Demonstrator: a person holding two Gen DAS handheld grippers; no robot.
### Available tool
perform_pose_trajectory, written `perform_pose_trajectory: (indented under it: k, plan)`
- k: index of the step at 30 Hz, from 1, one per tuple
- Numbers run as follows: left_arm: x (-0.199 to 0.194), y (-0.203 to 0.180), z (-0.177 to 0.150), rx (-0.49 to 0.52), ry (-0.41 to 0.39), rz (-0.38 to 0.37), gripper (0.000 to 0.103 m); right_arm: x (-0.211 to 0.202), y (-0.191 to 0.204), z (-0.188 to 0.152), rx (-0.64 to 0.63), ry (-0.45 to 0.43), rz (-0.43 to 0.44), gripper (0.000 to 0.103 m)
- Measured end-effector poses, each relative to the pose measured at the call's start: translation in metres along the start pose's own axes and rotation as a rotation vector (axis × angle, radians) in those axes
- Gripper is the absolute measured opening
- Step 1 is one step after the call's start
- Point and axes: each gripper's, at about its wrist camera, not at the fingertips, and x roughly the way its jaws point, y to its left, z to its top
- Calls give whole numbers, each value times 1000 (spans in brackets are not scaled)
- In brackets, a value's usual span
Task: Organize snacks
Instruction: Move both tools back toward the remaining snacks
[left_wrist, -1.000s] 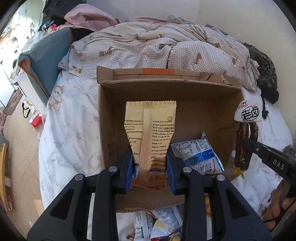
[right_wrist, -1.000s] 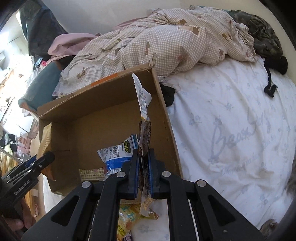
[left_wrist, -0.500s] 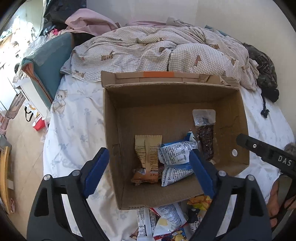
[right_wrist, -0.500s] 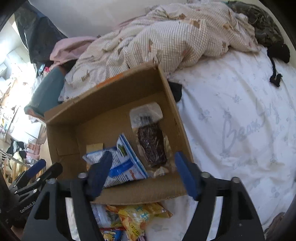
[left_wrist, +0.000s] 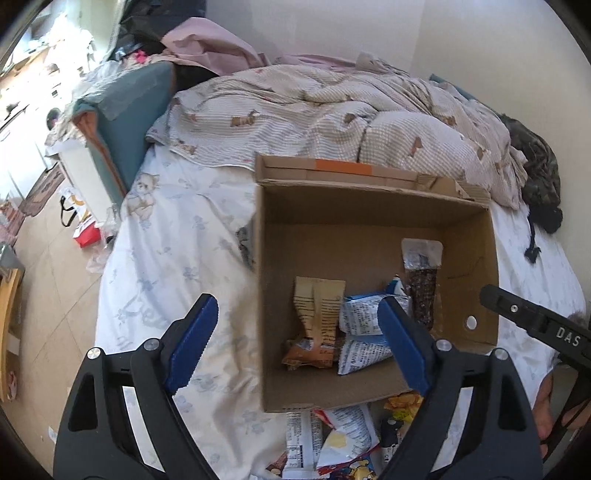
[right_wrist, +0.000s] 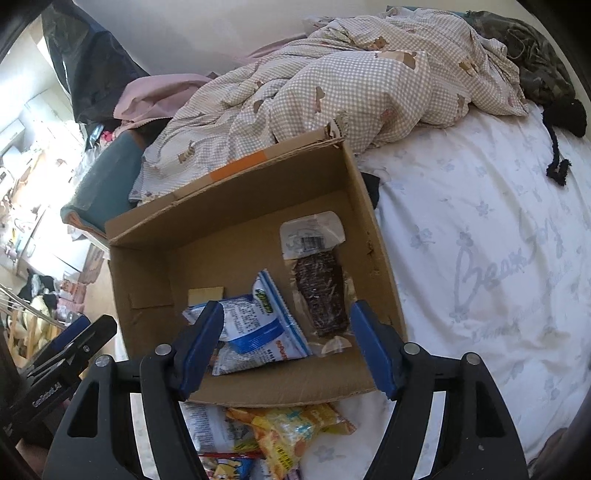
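In the frame's centre, an open cardboard box (right_wrist: 255, 387) holds a tan packet (left_wrist: 319, 306), a blue-white packet (right_wrist: 258, 328) and a dark bar (right_wrist: 321, 291), all lying flat.

A bed (left_wrist: 177, 266) with a white floral sheet carries an open cardboard box (left_wrist: 373, 397). A rumpled checked quilt (left_wrist: 332, 110) lies at its far side, dark clothing (right_wrist: 532, 62) far right, and loose snack packets (right_wrist: 291, 432) lie just near the box.
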Motion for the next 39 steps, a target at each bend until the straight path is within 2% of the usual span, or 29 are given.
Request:
perform_pose_trajectory:
  k: [11,14,17,20,23,28,31,39]
  plan:
    - [-40,21,-14,-15,-50,4,86,-27,12,-21,-9,-6,27,74]
    - [-50,28,-21,-35,-41,-24,86,-37,15,-30,-28,-11,25,74]
    - [-61,32,-31,-30,-47,-14,86,-46,16,-43,-32,-6,22,74]
    - [-67,40,-38,-51,-33,-14,95,-55,13,-57,-16,3,30,74]
    - [-73,48,-47,-75,-22,-13,96,-62,14,-66,-12,6,30,74]
    - [-77,52,-60,-78,14,13,96,-69,14,-85,-7,19,21,74]
    - [-73,53,-72,-62,63,38,96,-69,12,-95,7,27,6,74]
    - [-58,69,-99,-171,186,23,96,-66,3,-104,34,55,-4,74]
